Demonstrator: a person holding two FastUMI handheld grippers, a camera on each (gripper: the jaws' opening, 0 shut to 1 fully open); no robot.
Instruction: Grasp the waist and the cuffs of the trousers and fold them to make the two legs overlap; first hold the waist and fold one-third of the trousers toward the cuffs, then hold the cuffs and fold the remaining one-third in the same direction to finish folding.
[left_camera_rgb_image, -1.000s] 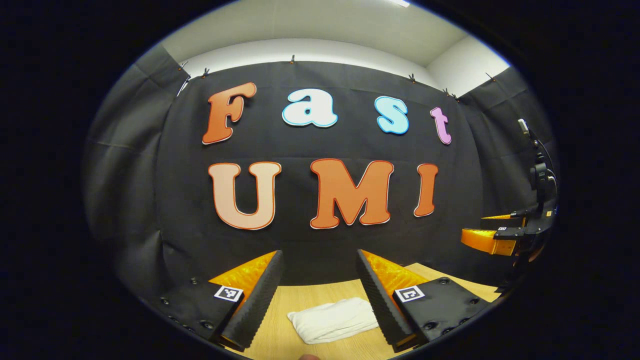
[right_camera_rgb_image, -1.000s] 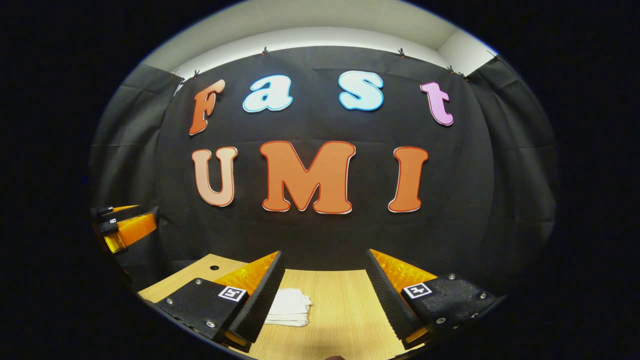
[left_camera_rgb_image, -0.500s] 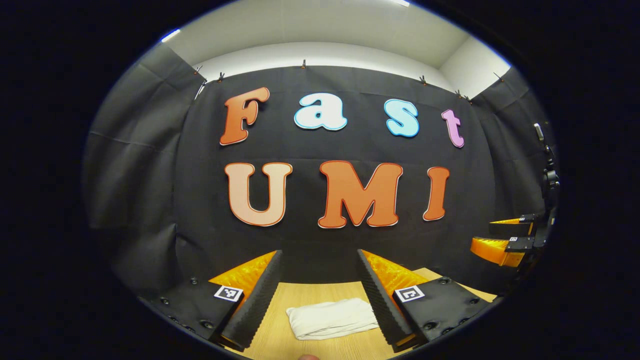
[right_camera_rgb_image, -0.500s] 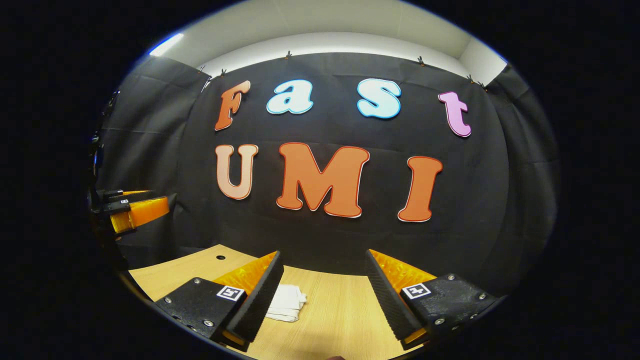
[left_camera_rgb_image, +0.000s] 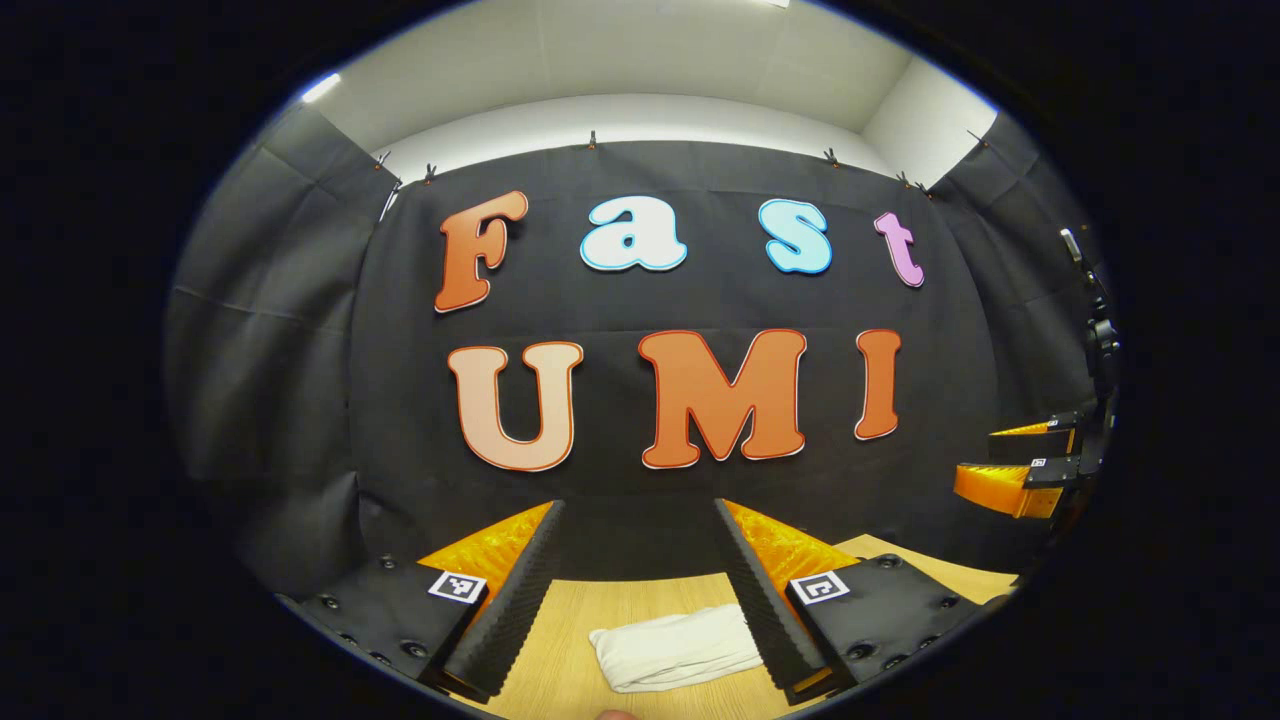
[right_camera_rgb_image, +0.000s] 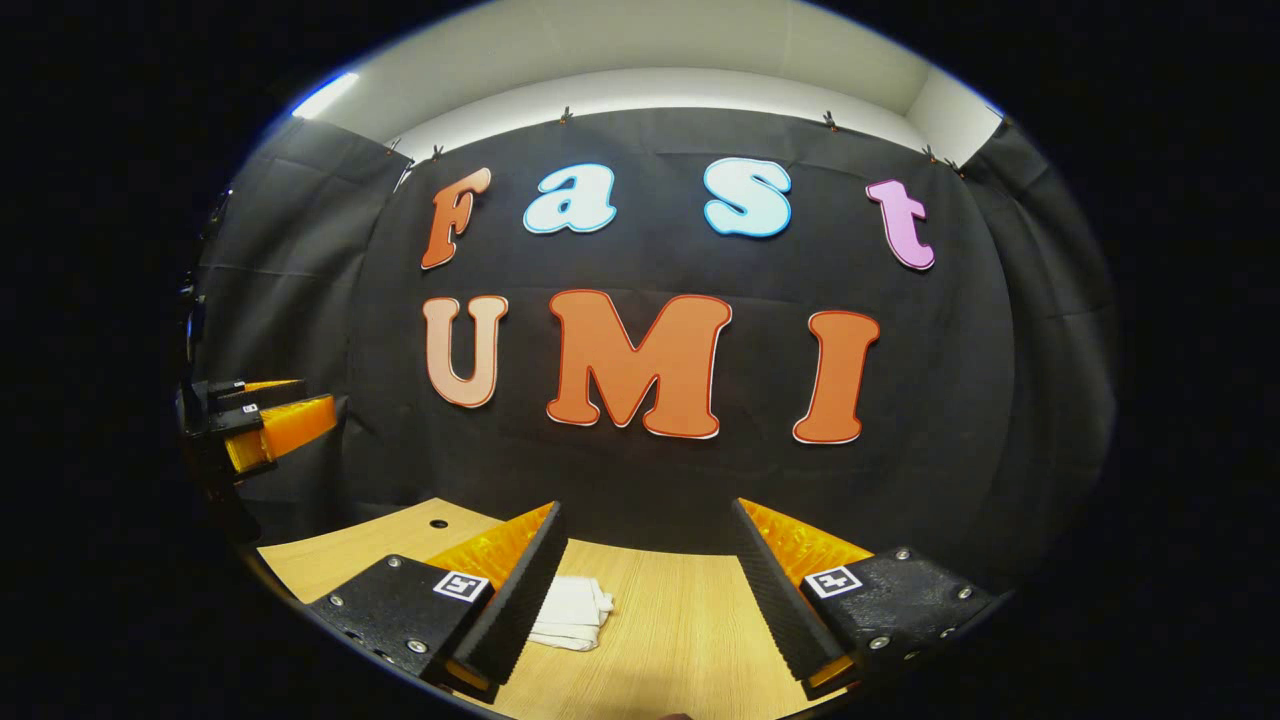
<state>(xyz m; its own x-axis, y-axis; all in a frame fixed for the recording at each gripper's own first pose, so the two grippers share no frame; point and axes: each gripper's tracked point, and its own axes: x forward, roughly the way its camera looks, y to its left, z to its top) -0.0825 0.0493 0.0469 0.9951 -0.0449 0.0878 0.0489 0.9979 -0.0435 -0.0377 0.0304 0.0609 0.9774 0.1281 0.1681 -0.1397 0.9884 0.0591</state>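
Note:
The white trousers (left_camera_rgb_image: 680, 650) lie folded into a small flat bundle on the wooden table (left_camera_rgb_image: 570, 660). In the left gripper view the bundle rests below and between the fingers of my left gripper (left_camera_rgb_image: 640, 590), which is held open above the table with nothing in it. My right gripper (right_camera_rgb_image: 650, 590) is open too and holds nothing; in the right gripper view the trousers (right_camera_rgb_image: 575, 612) peek out beside its left finger. The right gripper (left_camera_rgb_image: 1020, 470) also shows far right in the left gripper view, and the left gripper (right_camera_rgb_image: 260, 425) far left in the right gripper view.
The table (right_camera_rgb_image: 680, 630) runs back to the black cloth wall. A small round hole (right_camera_rgb_image: 438, 523) sits in the tabletop near its far left corner.
Both views have shifted slightly as the grippers drift above the table. The folded trousers stay where they lie, and both grippers stay open.

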